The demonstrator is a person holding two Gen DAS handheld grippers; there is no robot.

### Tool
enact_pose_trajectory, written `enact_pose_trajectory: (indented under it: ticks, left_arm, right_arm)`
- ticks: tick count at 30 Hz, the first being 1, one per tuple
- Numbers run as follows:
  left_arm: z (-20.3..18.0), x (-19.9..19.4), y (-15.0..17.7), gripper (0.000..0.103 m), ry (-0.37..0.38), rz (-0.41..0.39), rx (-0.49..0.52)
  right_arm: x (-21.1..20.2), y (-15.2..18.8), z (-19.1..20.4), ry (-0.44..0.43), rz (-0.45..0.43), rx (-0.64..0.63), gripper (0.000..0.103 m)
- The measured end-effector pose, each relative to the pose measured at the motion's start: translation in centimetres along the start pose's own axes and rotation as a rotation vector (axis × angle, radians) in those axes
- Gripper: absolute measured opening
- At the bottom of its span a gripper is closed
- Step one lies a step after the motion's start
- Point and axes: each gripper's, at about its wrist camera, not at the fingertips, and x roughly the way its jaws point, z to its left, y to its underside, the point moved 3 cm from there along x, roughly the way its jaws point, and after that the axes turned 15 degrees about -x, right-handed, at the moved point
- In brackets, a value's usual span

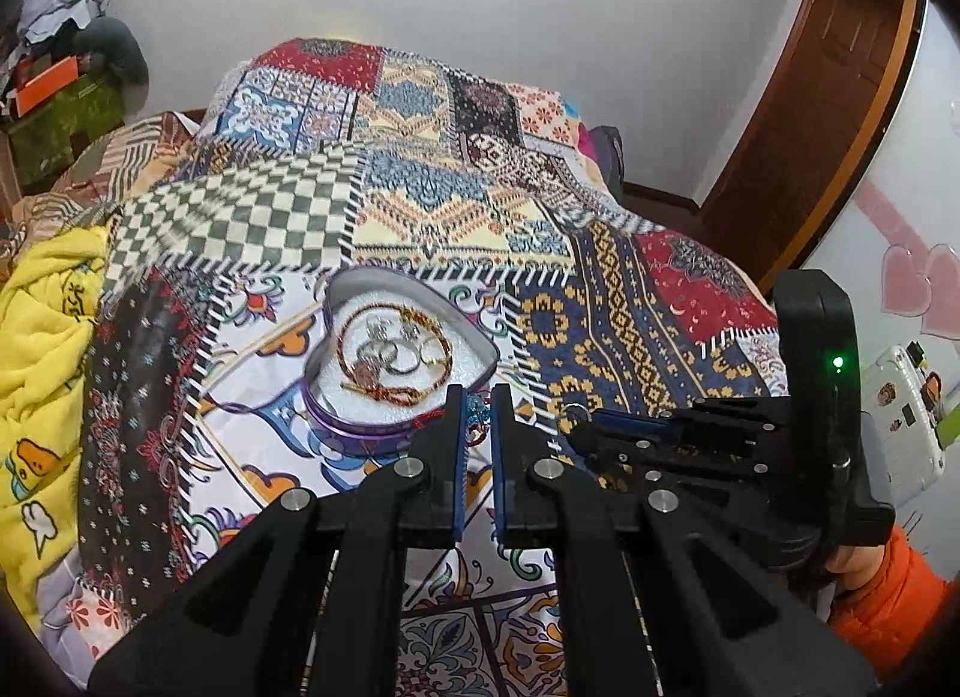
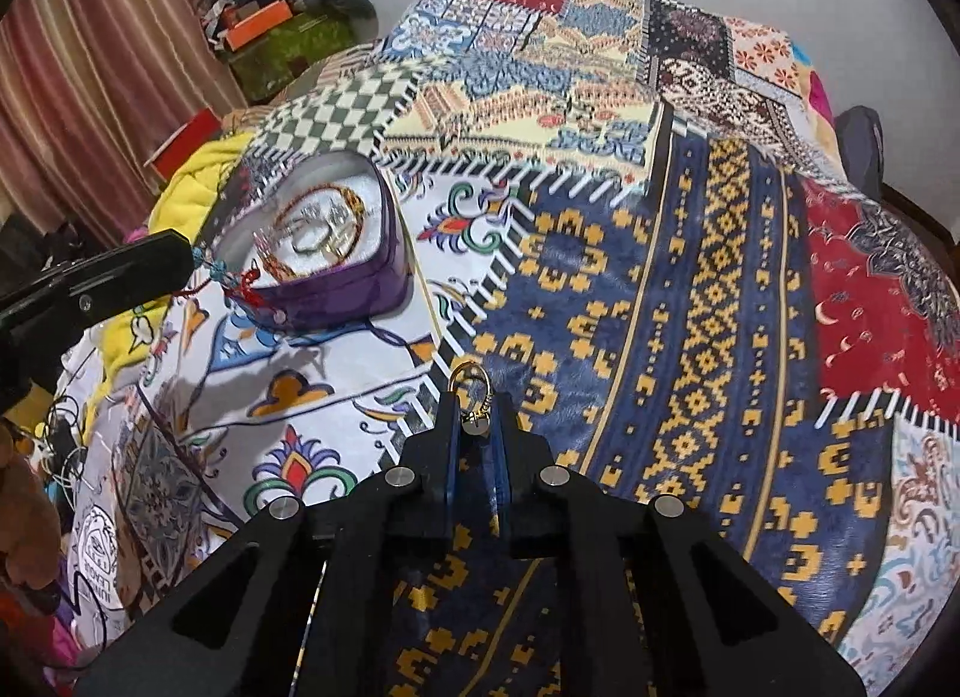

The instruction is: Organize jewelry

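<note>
A purple heart-shaped tin [image 1: 360,427] with white foam lining sits on the patchwork bedspread; it also shows in the right wrist view [image 2: 336,289]. Inside lie a red-gold bracelet [image 1: 444,349], rings and earrings. My left gripper [image 1: 478,403] is shut on a red and teal knotted cord charm [image 1: 477,410] just in front of the tin's near rim; the charm also shows in the right wrist view [image 2: 231,280]. My right gripper [image 2: 477,406] is shut on a gold ring [image 2: 471,376], held above the blue and yellow patch, to the right of the tin.
The patchwork bedspread [image 1: 420,187] covers the bed. A yellow blanket [image 1: 42,301] lies at the left. Cluttered boxes [image 1: 54,90] stand at the far left, a wooden door frame [image 1: 840,96] at the right. Cables and clothes [image 2: 72,457] lie beside the bed.
</note>
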Motion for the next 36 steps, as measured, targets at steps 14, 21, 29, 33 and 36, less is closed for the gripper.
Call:
enact_pose_trajectory:
  ticks: [14, 21, 29, 33, 36]
  left_arm:
    - [1.5, -3.4, -3.4, 0.005, -0.026, -0.122, -0.031]
    - [1.8, -3.3, -4.6, 0.005, -0.027, -0.150, -0.033]
    - [2.1, -1.3, -5.2, 0.005, -0.026, -0.122, -0.024]
    - [2.6, 0.4, -5.1, 0.005, -0.041, -0.090, -0.026]
    - [3.2, 1.9, -4.7, 0.005, -0.052, -0.058, -0.035]
  right_arm:
    - [-3.7, -3.3, 0.7, 0.001, -0.130, -0.021, 0.009]
    - [-3.6, -5.9, 1.4, -0.026, -0.188, -0.035, 0.009]
    - [-1.3, -6.7, 2.5, -0.065, -0.164, -0.059, 0.009]
    - [-0.1, -6.6, 2.6, -0.075, -0.136, -0.065, 0.009]
    - [0.9, -6.6, 2.7, -0.091, -0.115, -0.068, 0.009]
